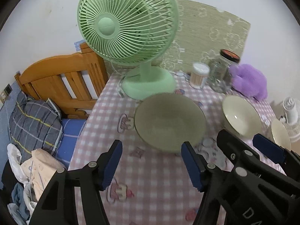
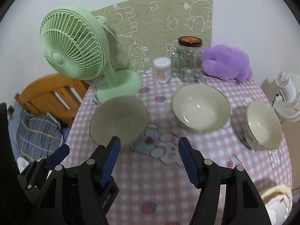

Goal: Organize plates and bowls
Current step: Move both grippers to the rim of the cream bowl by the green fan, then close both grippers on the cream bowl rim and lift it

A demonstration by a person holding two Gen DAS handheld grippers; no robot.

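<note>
The table (image 2: 168, 196), covered in a pink checked cloth, carries all the task items, and the cloth itself is a risk: a dragged bowl could bunch it and shift everything on it.

The green fan (image 2: 75, 46) stands at the far left corner, its base just beside the nearest bowl. A lift swung toward it could knock it over the table edge toward the bed.

The glass bowl (image 2: 118, 120), translucent and on the left, sits close to that edge. It looks smooth and slippery; a shallow pinch on the rim may let it slide out.

The middle cream bowl (image 2: 200, 108) is upright at centre. The small cream bowl (image 2: 262, 125) appears tilted on the right, so it may rock or roll when touched.

The glass jar (image 2: 189, 60) and cotton swab tub (image 2: 162, 69) stand behind the bowls, within reach of a careless sweep.

The left gripper (image 1: 151, 163) hovers with jaws spread, holding nothing, short of the glass bowl. The right gripper (image 2: 149, 159) is likewise spread and empty. The two sit close together and could collide.
</note>
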